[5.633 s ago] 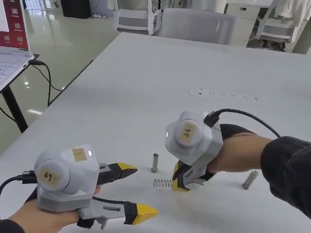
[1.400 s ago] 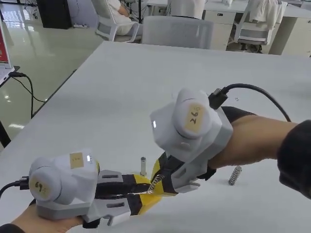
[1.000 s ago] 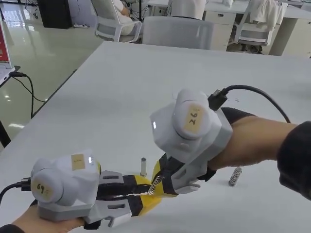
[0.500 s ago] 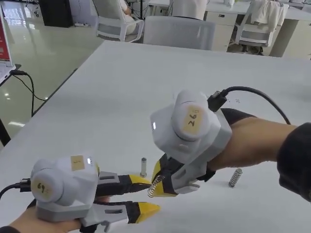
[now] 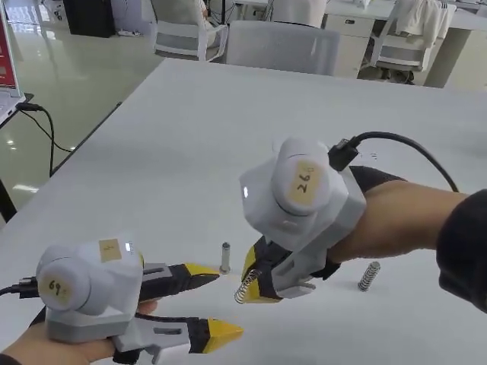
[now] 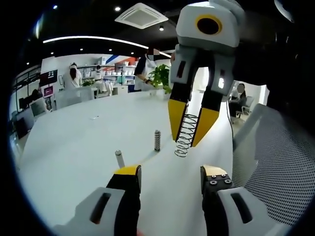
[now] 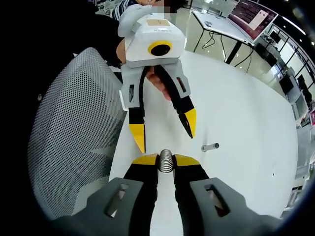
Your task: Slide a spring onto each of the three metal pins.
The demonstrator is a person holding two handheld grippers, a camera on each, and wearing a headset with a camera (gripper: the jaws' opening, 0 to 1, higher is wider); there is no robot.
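Observation:
My right gripper (image 5: 257, 280) is shut on a small coil spring (image 5: 246, 288) and holds it tilted just above the white table (image 5: 190, 137); the spring's end (image 7: 166, 157) shows between the closed yellow tips. My left gripper (image 5: 213, 300) sits open at the lower left, tips pointing at the spring, with a gap between them. A short metal pin (image 5: 225, 257) stands upright on the table just beyond both grippers. A second spring (image 5: 368, 275) stands to the right, by the right forearm. From the left gripper view the held spring (image 6: 186, 135) hangs ahead, the pin (image 6: 119, 158) to its left.
A black cable (image 5: 396, 144) runs from the right gripper across the table. Grey mesh chairs (image 5: 281, 42) stand past the table's far edge. The table's left edge (image 5: 91, 160) drops to a shiny floor with a cable.
The left gripper, whose tips were shut at the spring's lower end a second ago, has opened and drawn back to the left. The right gripper still holds the spring.

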